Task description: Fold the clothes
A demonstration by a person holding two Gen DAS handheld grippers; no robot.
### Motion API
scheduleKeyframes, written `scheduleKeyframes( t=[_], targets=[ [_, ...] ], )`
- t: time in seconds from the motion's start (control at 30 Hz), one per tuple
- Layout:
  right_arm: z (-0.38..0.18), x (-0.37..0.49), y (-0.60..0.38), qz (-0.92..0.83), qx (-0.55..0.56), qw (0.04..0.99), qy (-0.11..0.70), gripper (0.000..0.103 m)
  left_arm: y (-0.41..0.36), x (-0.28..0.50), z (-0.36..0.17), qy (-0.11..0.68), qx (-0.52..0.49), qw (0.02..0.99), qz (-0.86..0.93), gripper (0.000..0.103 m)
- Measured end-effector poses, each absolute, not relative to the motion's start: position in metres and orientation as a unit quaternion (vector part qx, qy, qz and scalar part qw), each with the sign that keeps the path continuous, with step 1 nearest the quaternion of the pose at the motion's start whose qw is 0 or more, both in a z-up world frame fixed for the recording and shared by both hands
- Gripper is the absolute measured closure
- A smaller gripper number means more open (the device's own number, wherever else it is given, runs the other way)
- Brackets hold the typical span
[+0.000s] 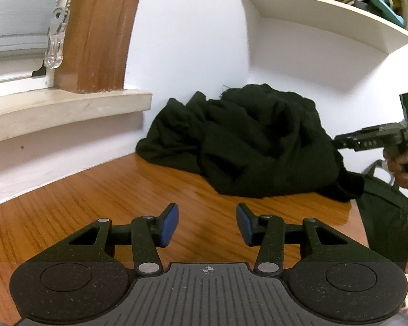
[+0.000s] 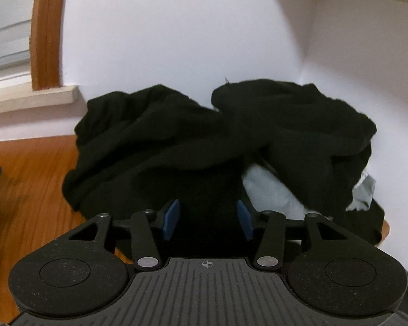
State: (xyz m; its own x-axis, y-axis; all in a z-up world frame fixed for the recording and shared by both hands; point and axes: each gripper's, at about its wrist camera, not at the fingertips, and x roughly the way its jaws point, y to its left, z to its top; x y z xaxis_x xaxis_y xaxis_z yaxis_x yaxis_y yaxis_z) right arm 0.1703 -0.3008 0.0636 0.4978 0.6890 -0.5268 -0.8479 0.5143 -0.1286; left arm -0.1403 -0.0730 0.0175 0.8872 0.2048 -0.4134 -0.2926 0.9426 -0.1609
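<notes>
A crumpled heap of black clothes (image 1: pixel 244 141) lies on the wooden table (image 1: pixel 95 195) against the white wall. In the right wrist view the same black heap (image 2: pixel 204 141) fills the middle, with a pale grey-blue garment (image 2: pixel 272 193) showing under its right side. My left gripper (image 1: pixel 207 224) hovers open over bare wood, short of the heap. My right gripper (image 2: pixel 208 218) is open, its blue pads (image 2: pixel 171 217) either side of black cloth at the heap's near edge. The right gripper (image 1: pixel 340 143) also shows from the side in the left wrist view, held by a hand (image 1: pixel 399 168).
A window sill (image 1: pixel 68 108) and wooden window frame (image 1: pixel 100 32) stand at the left. A white shelf with books (image 1: pixel 326 2) hangs above the heap. A dark bag (image 1: pixel 383 212) sits off the table's right edge.
</notes>
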Motion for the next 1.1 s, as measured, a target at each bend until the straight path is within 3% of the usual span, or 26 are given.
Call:
scheduleKeyframes(
  t=[0.27,0.43,0.57,0.6,0.7,0.73,0.8,0.87,0.9,1.1],
  targets=[
    [0.056,0.168,-0.323,0.477,-0.188,0.829,0.224,0.054,-0.111,-0.079,0.034,0.215,-0.064,0.971,0.088,0.059],
    [0.048,0.166,-0.335,0.49,-0.191,0.818,0.235,0.052,-0.13,-0.021,0.047,0.215,-0.03,0.973,0.074,0.05],
    [0.032,0.161,-0.335,0.499,-0.209,0.803,0.25,0.051,-0.139,0.02,0.049,0.225,-0.009,0.972,0.064,0.05],
    [0.027,0.162,-0.332,0.498,-0.212,0.801,0.257,0.051,-0.14,0.028,0.047,0.232,-0.005,0.971,0.063,0.054],
    [0.012,0.167,-0.323,0.495,-0.225,0.794,0.273,0.051,-0.14,0.04,0.042,0.25,-0.006,0.966,0.06,0.099],
    [0.008,0.168,-0.321,0.494,-0.232,0.792,0.273,0.052,-0.139,0.038,0.041,0.249,-0.009,0.966,0.065,0.1],
    [0.005,0.166,-0.317,0.495,-0.245,0.791,0.263,0.06,-0.132,0.024,0.048,0.235,-0.017,0.969,0.074,0.1],
    [0.007,0.166,-0.317,0.495,-0.25,0.794,0.25,0.085,-0.123,0.004,0.058,0.222,-0.024,0.971,0.084,0.1],
    [0.011,0.165,-0.318,0.49,-0.248,0.801,0.238,0.092,-0.117,-0.008,0.063,0.217,-0.026,0.972,0.089,0.1],
    [0.061,0.176,-0.331,0.471,-0.168,0.848,0.175,0.095,-0.087,-0.088,0.075,0.223,-0.023,0.966,0.128,0.1]
  ],
)
